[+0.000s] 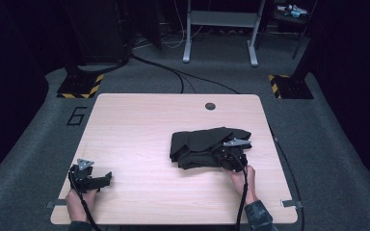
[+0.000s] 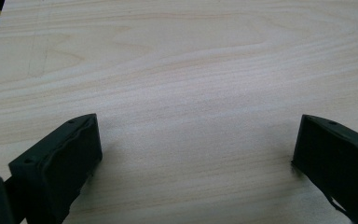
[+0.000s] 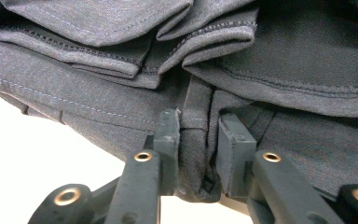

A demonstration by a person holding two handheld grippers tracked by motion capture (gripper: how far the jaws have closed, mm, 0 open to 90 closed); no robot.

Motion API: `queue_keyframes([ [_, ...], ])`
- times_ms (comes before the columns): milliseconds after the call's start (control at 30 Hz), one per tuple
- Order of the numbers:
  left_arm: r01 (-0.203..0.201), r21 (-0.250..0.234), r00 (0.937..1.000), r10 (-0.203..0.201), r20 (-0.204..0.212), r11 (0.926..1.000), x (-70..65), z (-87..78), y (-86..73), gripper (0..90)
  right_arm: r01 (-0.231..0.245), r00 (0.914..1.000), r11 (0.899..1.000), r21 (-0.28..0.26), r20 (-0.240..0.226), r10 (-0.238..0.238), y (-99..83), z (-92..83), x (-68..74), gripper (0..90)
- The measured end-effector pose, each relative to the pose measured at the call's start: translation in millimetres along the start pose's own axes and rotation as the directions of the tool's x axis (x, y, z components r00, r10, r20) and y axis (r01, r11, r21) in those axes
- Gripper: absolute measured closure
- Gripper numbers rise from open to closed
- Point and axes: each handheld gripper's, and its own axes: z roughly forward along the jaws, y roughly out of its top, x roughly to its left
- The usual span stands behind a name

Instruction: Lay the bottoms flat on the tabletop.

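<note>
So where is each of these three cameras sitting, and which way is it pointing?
High view: above the person's side, looking forward and down on the table; both hands, left gripper, right gripper at the dark garment.
Left gripper view: rides the left gripper, facing bare tabletop; jaws wide apart.
Right gripper view: rides the right gripper, facing the garment's folds, one between its jaws.
Shared: garment in high and right gripper views.

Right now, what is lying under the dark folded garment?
The garment lies on the wooden table. The right gripper pinches a fold at its near edge. Anything beneath the folds is covered.
</note>
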Motion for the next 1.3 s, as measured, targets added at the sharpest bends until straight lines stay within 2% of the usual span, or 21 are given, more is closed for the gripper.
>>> queue_keyframes([
  [33,0.0,0.0,1.0,0.0,0.0,1.0,0.0,0.0,0.0,0.6,0.007,1.0,1.0,-0.004,-0.001,-0.007,-0.7,-1.5,1.4,61.3],
  [67,0.0,0.0,1.0,0.0,0.0,1.0,0.0,0.0,0.0,0.6,0.008,0.9997,1.0,-0.017,-0.025,-0.008,-1.1,-5.8,2.1,45.1],
  [100,0.0,0.0,1.0,0.0,0.0,1.0,0.0,0.0,0.0,0.6,0.005,0.9995,1.0,-0.029,-0.031,-0.006,-1.0,-7.9,1.4,38.6],
  [133,0.002,0.003,1.0,-0.002,0.001,1.0,-0.2,-0.2,-0.1,0.7,0.0,0.9985,0.999,-0.039,-0.056,-0.002,0.2,-13.3,-0.4,35.6],
  [167,0.001,0.004,1.0,-0.001,0.002,1.0,-0.3,-0.3,0.0,0.7,0.005,0.9982,0.998,-0.063,-0.059,-0.009,1.3,-16.2,-2.1,33.9],
  [233,0.002,0.003,1.0,-0.002,0.002,1.0,-0.3,-0.2,0.0,0.7,0.023,0.9988,0.995,-0.1,-0.041,-0.027,6.8,-24.1,-5.4,27.6],
  [333,0.001,0.004,1.0,-0.001,0.002,1.0,-0.3,-0.3,0.0,0.7,0.043,0.9989,0.989,-0.138,-0.011,-0.045,20.0,-32.5,-12.7,23.6],
  [400,0.001,0.003,1.0,-0.001,0.002,1.0,-0.3,-0.3,0.0,0.7,0.065,0.9978,0.987,-0.146,0.023,-0.062,30.6,-33.7,-18.5,23.0],
  [433,0.001,0.003,1.0,-0.001,0.002,1.0,-0.3,-0.3,0.0,0.6,0.065,0.9976,0.988,-0.137,0.033,-0.061,35.7,-32.4,-21.3,22.8],
  [500,0.001,0.004,1.0,-0.001,0.002,1.0,-0.3,-0.3,0.0,0.7,0.088,0.9934,0.991,-0.103,0.083,-0.079,44.9,-22.1,-32.0,22.2],
  [567,0.001,0.004,1.0,-0.001,0.002,1.0,-0.3,-0.3,-0.1,0.7,0.076,0.994,0.994,-0.077,0.085,-0.069,47.5,-10.8,-43.4,22.2],
  [667,0.001,0.004,1.0,-0.001,0.002,1.0,-0.3,-0.3,-0.1,0.7,0.017,0.9977,1.0,0.001,0.065,-0.017,41.7,10.6,-57.3,25.3],
  [733,0.001,0.004,1.0,-0.001,0.003,1.0,-0.2,-0.2,-0.1,0.6,-0.02,0.9992,0.999,0.026,0.035,0.019,34.5,18.2,-59.8,26.8],
  [800,0.001,0.004,1.0,-0.001,0.002,1.0,-0.2,-0.2,-0.1,0.6,-0.035,0.9992,0.999,0.011,0.021,0.034,27.1,22.1,-62.2,28.5],
  [900,0.001,0.004,1.0,-0.001,0.002,1.0,-0.2,-0.3,-0.1,0.7,-0.056,0.9984,0.998,-0.001,0.008,0.056,22.0,21.1,-60.8,29.6],
  [1000,0.001,0.004,1.0,-0.001,0.002,1.0,-0.3,-0.3,-0.1,0.6,-0.048,0.9988,0.999,-0.004,0.006,0.048,20.1,20.4,-58.1,29.6],
  [1067,0.001,0.004,1.0,-0.001,0.002,1.0,-0.3,-0.3,-0.1,0.6,-0.03,0.9995,1.0,-0.01,-0.006,0.03,16.7,19.8,-50.8,29.5],
  [1167,0.001,0.003,1.0,-0.001,0.002,1.0,-0.2,-0.2,0.0,0.6,-0.043,0.9989,0.999,-0.01,-0.018,0.043,15.1,20.2,-41.9,29.5],
  [1267,0.001,0.003,1.0,-0.001,0.002,1.0,-0.2,-0.2,-0.1,0.6,-0.02,0.9994,1.0,-0.022,-0.029,0.019,14.7,23.0,-33.9,29.3],
  [1300,0.002,0.003,1.0,-0.002,0.002,1.0,-0.3,-0.2,-0.1,0.6,-0.035,0.9989,0.999,-0.014,-0.033,0.035,14.6,23.3,-29.7,29.3],
])
